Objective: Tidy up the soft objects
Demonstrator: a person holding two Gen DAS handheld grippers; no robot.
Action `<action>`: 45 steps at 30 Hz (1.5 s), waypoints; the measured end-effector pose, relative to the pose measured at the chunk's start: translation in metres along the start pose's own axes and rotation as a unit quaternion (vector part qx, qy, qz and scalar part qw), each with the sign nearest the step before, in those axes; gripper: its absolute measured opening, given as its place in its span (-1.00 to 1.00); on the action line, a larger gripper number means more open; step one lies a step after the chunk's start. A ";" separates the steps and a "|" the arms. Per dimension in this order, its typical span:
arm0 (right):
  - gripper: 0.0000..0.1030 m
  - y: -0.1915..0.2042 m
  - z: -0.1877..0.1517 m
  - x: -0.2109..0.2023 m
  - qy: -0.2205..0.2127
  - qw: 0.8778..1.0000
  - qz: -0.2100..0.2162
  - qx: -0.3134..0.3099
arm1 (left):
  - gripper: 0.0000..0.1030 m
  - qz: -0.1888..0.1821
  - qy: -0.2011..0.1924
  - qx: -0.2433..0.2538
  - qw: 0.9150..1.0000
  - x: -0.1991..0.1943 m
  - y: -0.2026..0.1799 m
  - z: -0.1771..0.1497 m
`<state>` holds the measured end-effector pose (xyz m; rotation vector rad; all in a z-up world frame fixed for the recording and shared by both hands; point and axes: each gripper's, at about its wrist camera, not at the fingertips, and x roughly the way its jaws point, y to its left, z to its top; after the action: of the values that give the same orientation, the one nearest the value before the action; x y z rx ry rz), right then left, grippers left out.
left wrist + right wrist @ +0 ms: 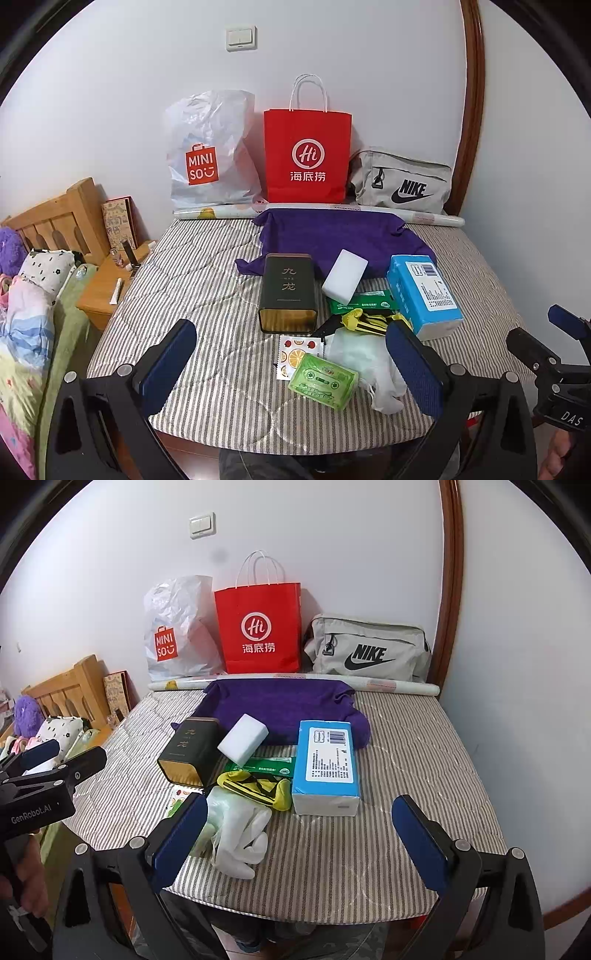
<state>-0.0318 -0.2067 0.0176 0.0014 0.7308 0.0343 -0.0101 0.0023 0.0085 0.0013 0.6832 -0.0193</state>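
The soft things sit heaped in the middle of the striped mattress (pixel 424 768), mixed with hard ones, which is likely why sorting is needed. Nearest the front edge lies a pair of white gloves (pixel 236 834), limp and crumpled, at about seven o'clock from the blue tissue pack (pixel 327 764). Touching the gloves at their twelve o'clock is a yellow-and-black sock (pixel 255 786), and behind that a green wipes packet (pixel 264 766) is partly buried. A white sponge (pixel 243 744) leans on the packet and against the dark tin (pixel 190 751) at its nine o'clock. Behind them all, at twelve o'clock, a purple cloth (pixel 280 709) is spread flat, perhaps as a landing place. In the left view a green cassette-print case (pixel 323 380) and a fruit sticker sheet (pixel 295 349) lie at the pile's near-left edge.

Against the wall stand a white plastic bag (pixel 173 635), a red paper bag (pixel 258 627) and a grey pouch (pixel 369 650), upright and probably meant as containers.

The left gripper (pixel 291 369) hangs over the near edge with its jaws wide and nothing between the pads. The right gripper (pixel 299 843) is likewise wide and empty, angled down at the gloves and tissues, so the first pick seems not yet begun.
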 end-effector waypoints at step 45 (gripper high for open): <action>0.92 0.004 -0.004 -0.003 -0.005 1.000 0.003 -0.002 | 0.99 0.000 -0.004 -0.001 1.000 -0.007 0.005 0.002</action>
<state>-0.0368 -0.2032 0.0161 0.0006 0.7210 0.0417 -0.0144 0.0071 0.0140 0.0003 0.6750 -0.0186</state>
